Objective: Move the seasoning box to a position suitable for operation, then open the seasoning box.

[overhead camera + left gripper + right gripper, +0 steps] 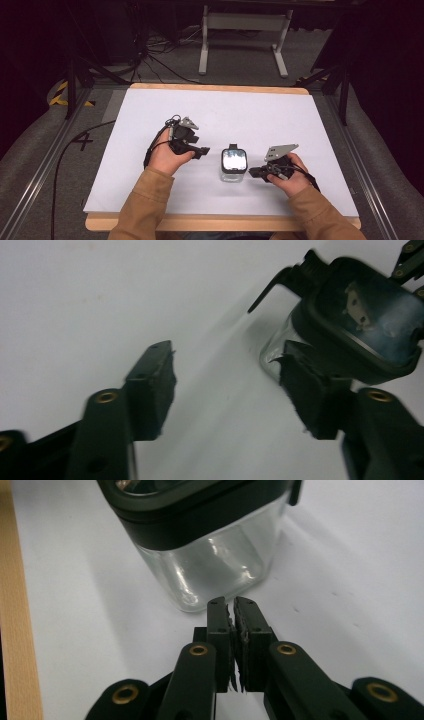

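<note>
Near the front middle of the white sheet [280, 120] stands a jar [233, 166], upright, clear square glass body with a black lid whose centre panel is see-through and reflects light. At the lid's far edge sits a black latch [233, 146], seen from the left gripper view as a thin black lever sticking out past the rim. Jar rests on the sheet between the two grippers, touched by neither. Left gripper [200, 151] lies just left of the jar, held in the left hand [167, 155], pointing toward it; jaws stand well apart with bare sheet between them, and in its own view the right-hand jaw overlaps the jar's lower corner without clear contact. Right gripper [255, 172] sits just right of the jar, held in the right hand [290, 177], tips aimed at the glass wall low down; jaws almost together, only a narrow slit between the pads, nothing in it. In the right gripper view the tips stop just short of the glass. Grey plates top both grippers. Both sleeves are tan. Sheet covers a wooden table [220, 222], its edge showing along the front and back. Beyond the table, on grey floor, a white stand [245, 37] and loose black cables [155, 52].
</note>
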`<state>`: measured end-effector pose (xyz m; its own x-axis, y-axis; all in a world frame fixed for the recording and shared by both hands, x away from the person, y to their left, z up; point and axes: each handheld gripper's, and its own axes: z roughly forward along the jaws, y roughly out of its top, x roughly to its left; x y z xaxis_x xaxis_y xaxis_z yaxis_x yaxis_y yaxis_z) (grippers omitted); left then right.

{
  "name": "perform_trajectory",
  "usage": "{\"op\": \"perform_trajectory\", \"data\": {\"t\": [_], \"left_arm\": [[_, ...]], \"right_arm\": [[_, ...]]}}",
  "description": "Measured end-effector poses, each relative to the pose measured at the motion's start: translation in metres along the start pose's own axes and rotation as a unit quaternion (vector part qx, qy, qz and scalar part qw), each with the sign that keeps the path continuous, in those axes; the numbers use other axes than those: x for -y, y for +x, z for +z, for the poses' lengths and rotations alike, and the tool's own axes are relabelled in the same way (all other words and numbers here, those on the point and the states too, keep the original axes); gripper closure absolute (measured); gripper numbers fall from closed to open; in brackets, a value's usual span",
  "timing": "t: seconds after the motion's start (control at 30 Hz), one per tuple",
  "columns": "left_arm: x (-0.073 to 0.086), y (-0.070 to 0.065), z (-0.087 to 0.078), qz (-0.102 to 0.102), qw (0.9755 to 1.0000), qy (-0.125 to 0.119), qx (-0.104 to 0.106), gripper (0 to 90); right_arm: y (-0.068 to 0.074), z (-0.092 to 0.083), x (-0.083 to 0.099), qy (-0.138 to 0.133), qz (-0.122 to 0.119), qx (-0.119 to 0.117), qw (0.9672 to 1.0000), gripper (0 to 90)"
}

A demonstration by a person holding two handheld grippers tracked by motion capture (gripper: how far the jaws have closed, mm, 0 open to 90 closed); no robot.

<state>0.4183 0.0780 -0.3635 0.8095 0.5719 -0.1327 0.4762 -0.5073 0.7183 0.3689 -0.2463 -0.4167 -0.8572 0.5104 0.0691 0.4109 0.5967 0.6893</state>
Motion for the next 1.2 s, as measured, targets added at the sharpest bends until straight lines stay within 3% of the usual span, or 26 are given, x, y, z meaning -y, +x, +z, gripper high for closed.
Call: {"op": "perform_trajectory", "data": {"t": [0.1,0.13,0.17,0.2,0.27,0.4,0.53,0.7,0.87,1.0,1.2], "left_arm": [[-0.011,-0.009,-0.005,0.055,0.9984,-0.005,0.006,60.0],[-0.011,-0.009,-0.005,0.055,0.9984,-0.005,0.006,65.2],[-0.015,-0.013,-0.005,0.070,0.9972,-0.019,0.018,65.2],[-0.019,-0.016,-0.005,0.073,0.9964,-0.027,0.034,70.8],[-0.028,-0.019,-0.001,0.076,0.9948,-0.034,0.058,71.5],[-0.040,-0.022,0.013,0.084,0.9943,-0.023,0.062,66.9],[-0.047,-0.018,0.023,0.060,0.9961,-0.028,0.059,65.2],[-0.050,-0.008,0.032,0.023,0.9960,-0.038,0.078,68.3],[-0.053,-0.007,0.041,0.024,0.9956,-0.018,0.088,71.2],[-0.053,-0.012,0.053,0.020,0.9930,0.000,0.117,73.9],[-0.052,-0.014,0.059,0.023,0.9944,-0.001,0.103,80.8]], "right_arm": [[-0.004,-0.010,0.006,-0.008,0.012,0.011,0.9998,85.1],[-0.005,-0.013,0.008,-0.011,0.016,0.014,0.9997,85.0],[-0.005,-0.013,0.008,-0.011,0.016,0.014,0.9997,85.0],[-0.005,-0.016,0.011,-0.013,0.022,0.018,0.9995,84.7],[-0.004,-0.022,0.015,-0.017,0.028,0.024,0.9992,83.3],[-0.003,-0.031,0.025,-0.021,0.035,0.035,0.9985,82.8],[-0.001,-0.037,0.034,-0.021,0.047,0.042,0.9978,81.5],[0.001,-0.042,0.042,-0.022,0.056,0.049,0.9970,81.4],[0.002,-0.045,0.046,-0.023,0.059,0.053,0.9966,81.4],[0.003,-0.045,0.048,-0.022,0.060,0.053,0.9965,81.3],[0.004,-0.046,0.047,-0.025,0.059,0.053,0.9966,80.9]]}}
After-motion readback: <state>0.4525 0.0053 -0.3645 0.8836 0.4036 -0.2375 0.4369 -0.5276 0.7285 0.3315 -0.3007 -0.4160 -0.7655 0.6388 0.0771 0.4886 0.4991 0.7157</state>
